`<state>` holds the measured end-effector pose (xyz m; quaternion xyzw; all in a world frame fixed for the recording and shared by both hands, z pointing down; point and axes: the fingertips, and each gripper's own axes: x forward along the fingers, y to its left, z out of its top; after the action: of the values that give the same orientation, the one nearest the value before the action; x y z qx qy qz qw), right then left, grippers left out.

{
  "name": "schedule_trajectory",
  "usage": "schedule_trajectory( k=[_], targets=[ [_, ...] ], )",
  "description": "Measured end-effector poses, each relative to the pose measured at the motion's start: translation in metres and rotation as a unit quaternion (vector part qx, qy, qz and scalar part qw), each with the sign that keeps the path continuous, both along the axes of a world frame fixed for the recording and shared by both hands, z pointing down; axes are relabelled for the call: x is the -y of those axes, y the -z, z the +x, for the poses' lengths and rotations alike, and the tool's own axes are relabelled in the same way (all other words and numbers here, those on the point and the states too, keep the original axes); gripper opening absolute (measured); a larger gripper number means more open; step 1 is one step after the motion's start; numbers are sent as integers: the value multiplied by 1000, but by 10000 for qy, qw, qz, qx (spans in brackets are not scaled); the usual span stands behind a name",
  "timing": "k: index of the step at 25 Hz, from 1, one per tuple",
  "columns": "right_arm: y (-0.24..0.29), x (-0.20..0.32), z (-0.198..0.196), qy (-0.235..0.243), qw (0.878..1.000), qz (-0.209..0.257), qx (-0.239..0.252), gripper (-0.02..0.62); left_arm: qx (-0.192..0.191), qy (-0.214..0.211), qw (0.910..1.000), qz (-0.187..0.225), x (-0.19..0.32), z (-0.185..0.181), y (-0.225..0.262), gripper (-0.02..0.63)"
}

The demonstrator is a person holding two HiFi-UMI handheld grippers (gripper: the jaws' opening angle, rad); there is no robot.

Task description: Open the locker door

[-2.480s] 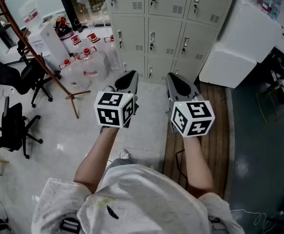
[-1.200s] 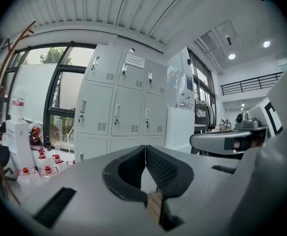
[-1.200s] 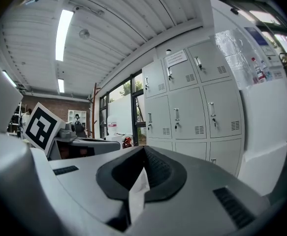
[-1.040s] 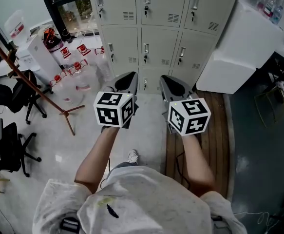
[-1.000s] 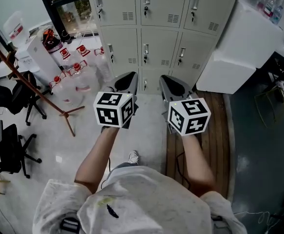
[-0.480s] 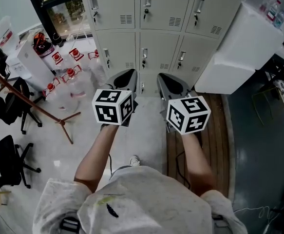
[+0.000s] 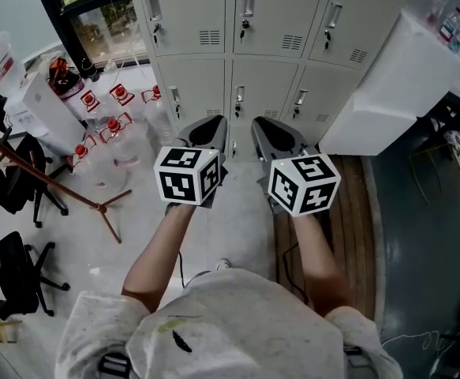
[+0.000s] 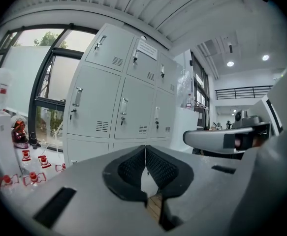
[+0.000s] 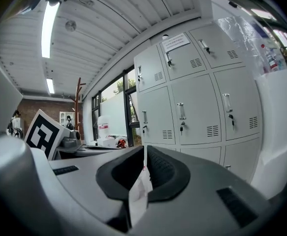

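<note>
Facing the shut lockers [image 7: 277,22], left gripper [image 7: 216,123] and right gripper [image 7: 259,125] side by side, jaws pressed together, empty

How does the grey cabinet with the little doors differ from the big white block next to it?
The lockers are grey, split into many doors with handles, locks and vent slots; the white block is plain, with none. The lockers rise taller than the white block. Both stand side by side.

At 12 o'clock the head view's edge is cutting off the lockers' [image 7: 277,22] top row, the left gripper [image 7: 212,125] and right gripper [image 7: 263,126] are hiding the lowest doors' bases, and a door label [image 9: 176,42] is appearing too small to read.
</note>
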<state>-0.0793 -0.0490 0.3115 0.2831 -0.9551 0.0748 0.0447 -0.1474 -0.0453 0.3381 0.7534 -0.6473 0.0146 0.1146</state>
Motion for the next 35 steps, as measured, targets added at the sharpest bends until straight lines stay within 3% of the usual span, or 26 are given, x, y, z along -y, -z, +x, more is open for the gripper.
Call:
schedule_trajectory(
  k=[16,35],
  targets=[
    [0,36,-21,-14,9997,224,65,3,-36,-72,9999,69,40,-20,-3,9],
    [16,198,-56,409,9977,256,481,3,250,460,9986,12,185,-53,2,8]
  ],
)
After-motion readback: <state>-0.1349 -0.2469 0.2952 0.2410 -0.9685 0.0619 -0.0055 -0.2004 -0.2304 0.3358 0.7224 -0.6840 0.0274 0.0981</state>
